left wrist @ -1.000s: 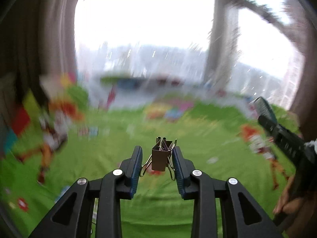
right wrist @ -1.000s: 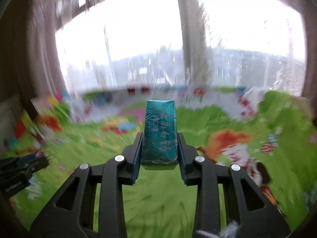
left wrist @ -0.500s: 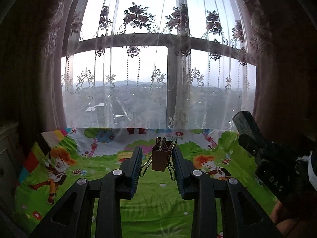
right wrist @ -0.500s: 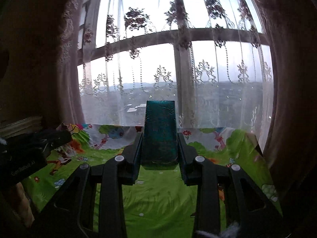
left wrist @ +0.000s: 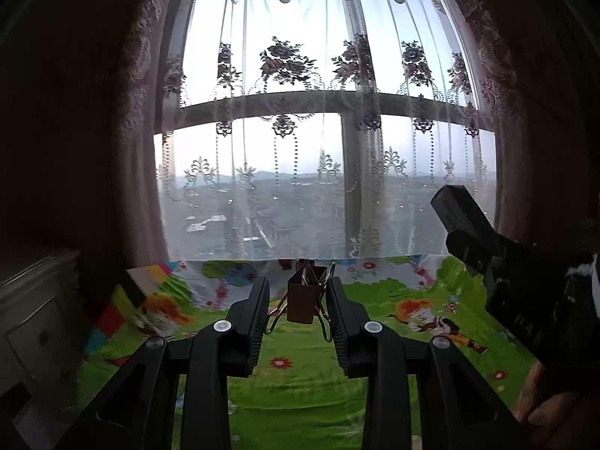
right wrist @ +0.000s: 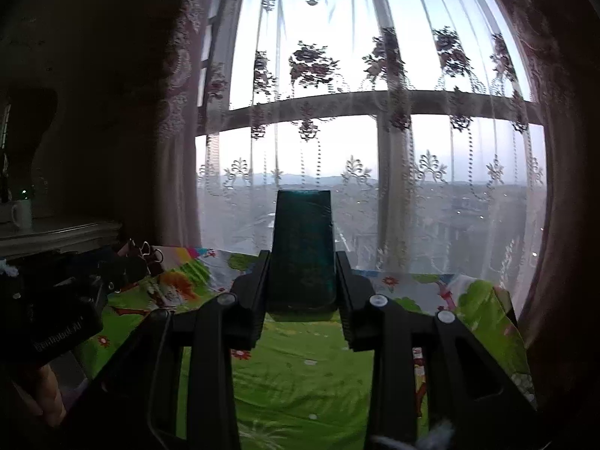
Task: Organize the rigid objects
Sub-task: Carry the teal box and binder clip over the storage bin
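Observation:
In the left wrist view my left gripper is shut on a small brown binder clip, its wire handles splayed against the pads. It hangs in the air above the green cartoon mat. In the right wrist view my right gripper is shut on a dark teal oblong box that sticks out past the fingertips. Each gripper shows in the other's view: the right gripper at the right edge with its box end, the left gripper at the left with the clip's wire loops.
A tall window behind a lace curtain fills the far side, with dark drapes on both sides. A pale cabinet stands left of the mat, with a white mug on its top. A person's hand grips the right tool.
Both grippers have risen and tipped upward, so the views swing from the mat to the window. The clip and the teal box stay clamped as before.

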Tool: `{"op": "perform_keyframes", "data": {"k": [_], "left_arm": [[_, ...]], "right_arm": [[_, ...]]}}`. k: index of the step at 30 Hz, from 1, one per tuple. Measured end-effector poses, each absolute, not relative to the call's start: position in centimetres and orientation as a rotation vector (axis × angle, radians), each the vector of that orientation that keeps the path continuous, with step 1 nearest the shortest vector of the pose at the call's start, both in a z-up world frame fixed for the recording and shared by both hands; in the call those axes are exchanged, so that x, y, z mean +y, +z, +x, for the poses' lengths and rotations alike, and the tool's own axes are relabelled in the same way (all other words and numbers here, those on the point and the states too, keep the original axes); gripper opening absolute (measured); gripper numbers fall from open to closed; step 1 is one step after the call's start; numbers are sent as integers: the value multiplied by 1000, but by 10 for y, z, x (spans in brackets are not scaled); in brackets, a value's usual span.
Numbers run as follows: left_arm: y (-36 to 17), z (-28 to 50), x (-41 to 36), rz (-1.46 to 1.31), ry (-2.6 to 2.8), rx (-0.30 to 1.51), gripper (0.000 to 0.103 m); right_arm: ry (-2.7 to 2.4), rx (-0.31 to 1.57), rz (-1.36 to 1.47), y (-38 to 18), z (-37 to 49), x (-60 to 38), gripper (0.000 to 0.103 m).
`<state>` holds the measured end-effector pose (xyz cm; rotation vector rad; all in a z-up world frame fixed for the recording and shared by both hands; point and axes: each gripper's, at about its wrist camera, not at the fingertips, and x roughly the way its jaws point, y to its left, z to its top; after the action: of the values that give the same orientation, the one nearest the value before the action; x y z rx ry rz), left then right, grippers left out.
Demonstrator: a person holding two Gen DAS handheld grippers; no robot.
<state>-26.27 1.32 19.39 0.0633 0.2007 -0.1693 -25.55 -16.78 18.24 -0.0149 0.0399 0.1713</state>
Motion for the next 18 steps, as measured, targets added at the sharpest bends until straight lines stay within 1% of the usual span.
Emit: {"op": "perform_keyframes", "data": {"k": [9,18], "left_arm": [[187,-273,54,16,-91,250,33],[175,-295,115,-27,52,294,33]], "right_arm": [[279,61,-57,183,-260,-134,37],[484,90,-151,185,-266,-65,37]]}}
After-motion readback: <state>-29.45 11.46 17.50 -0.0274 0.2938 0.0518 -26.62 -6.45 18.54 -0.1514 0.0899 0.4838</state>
